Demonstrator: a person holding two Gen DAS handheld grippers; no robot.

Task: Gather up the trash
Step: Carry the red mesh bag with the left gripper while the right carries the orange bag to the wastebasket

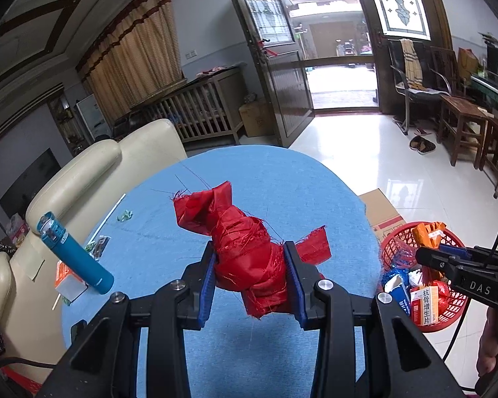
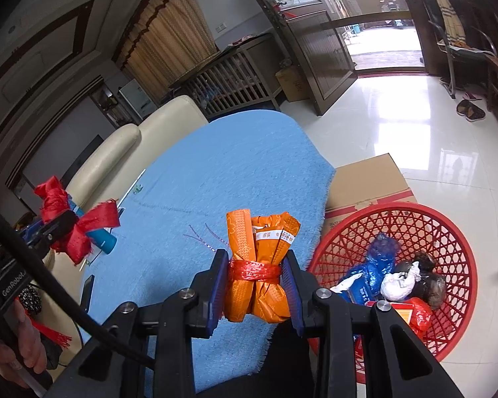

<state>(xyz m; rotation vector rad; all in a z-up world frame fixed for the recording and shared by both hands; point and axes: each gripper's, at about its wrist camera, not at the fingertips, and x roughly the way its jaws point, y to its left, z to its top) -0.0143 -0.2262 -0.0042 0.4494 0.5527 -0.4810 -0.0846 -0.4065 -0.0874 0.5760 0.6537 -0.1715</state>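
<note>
My left gripper (image 1: 250,277) is shut on a knotted wad of frayed red cloth (image 1: 245,242), held above the blue tablecloth (image 1: 169,232). The right wrist view shows the same red cloth (image 2: 73,222) at the far left. My right gripper (image 2: 255,287) is shut on an orange paper bundle (image 2: 259,232) tied with a red band, near the table's right edge. A red plastic basket (image 2: 448,238) stands on the floor just to the right, holding a blue bag, a white wad, dark lumps and a red wrapper. From the left wrist view, the basket (image 1: 395,242) lies beyond the table's right edge.
On the table's left side lie a teal bottle (image 1: 74,255), a small orange-and-white box (image 1: 66,280), small wrappers and a thin white stick. A cream sofa (image 1: 83,169) flanks the table. A cardboard box (image 2: 365,182) sits behind the basket. Glossy floor runs toward the doorway.
</note>
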